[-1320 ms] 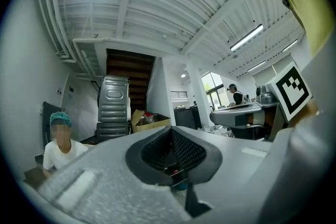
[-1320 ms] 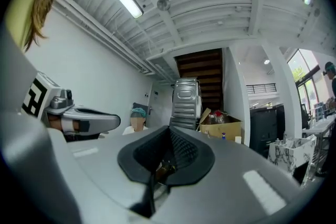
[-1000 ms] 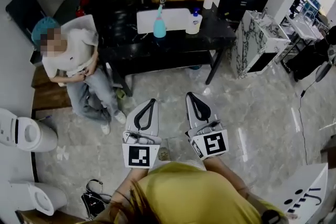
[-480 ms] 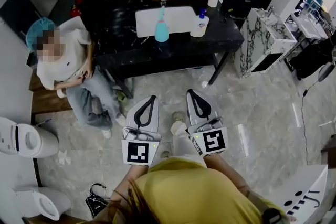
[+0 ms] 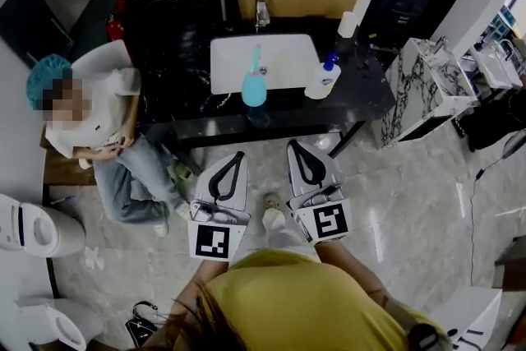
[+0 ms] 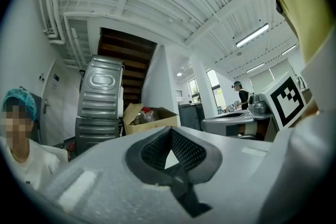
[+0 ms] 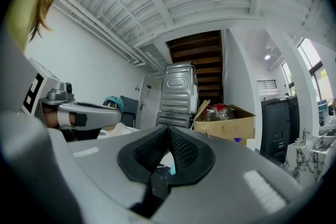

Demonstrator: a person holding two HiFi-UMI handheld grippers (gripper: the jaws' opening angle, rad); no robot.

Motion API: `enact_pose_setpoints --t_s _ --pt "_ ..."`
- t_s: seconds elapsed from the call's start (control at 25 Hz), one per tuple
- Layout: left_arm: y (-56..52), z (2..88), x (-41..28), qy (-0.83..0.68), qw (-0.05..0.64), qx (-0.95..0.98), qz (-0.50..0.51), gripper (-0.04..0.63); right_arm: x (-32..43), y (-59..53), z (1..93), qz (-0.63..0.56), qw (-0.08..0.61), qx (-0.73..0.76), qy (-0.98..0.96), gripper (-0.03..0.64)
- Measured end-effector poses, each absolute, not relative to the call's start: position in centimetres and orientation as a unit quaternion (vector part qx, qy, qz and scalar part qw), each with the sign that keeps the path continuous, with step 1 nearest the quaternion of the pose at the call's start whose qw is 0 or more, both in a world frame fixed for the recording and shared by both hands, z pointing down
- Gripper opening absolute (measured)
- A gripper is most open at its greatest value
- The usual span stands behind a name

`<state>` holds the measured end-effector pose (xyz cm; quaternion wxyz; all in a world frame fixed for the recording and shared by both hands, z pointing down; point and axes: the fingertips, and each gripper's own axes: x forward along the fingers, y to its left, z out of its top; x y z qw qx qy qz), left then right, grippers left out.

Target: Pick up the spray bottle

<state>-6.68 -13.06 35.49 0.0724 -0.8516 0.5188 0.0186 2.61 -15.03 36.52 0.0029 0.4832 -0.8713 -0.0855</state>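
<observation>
Now both claws are empty, well apart from the spray bottle (image 5: 253, 84)
Left claw (image 5: 237, 155) and right claw (image 5: 296, 145) are each pressed together on nothing, side by side above the floor; the teal spray bottle stands upright on the black bench (image 5: 366, 99), at the white sink's (image 5: 288, 62) front edge

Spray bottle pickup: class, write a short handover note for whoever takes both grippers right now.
Left gripper: shut, empty, short of the black table.
Right gripper: shut, empty, alongside it.
Spray bottle: teal, upright on the table, at the white panel's front edge; a white bottle stands to its right.
Done: nothing gripped.
Left: reach the table, open a gripper, close on the spray bottle, lift.
</observation>
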Motion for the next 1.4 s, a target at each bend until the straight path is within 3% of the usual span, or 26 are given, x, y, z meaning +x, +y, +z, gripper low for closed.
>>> enact_pose_setpoints --t_s 0.32,0.56,0.92,1.4 --pt "-24.2 35.4 -5.9 0.533 0.07 -0.843 -0.004 0.003 1.6 -26.7 36.7 -0.08 0.016 0.442 -0.893 0.031" --pt "-29.9 37.2 -6.5 0.559 0.05 -0.828 -0.012 0.005 0.7 -32.7 40.1 -0.062 0.047 0.4 -0.913 0.09" --pt "-32.8 39.6 -9.1 0.567 0.021 -0.823 -0.029 0.005 -1.4 -36.1 44.9 -0.013 0.085 0.375 -0.923 0.169" --pt "-35.5 41.3 -9.7 0.513 0.006 -0.857 -0.035 0.005 -3.1 -38.4 48.3 -0.005 0.121 0.394 -0.911 0.225"
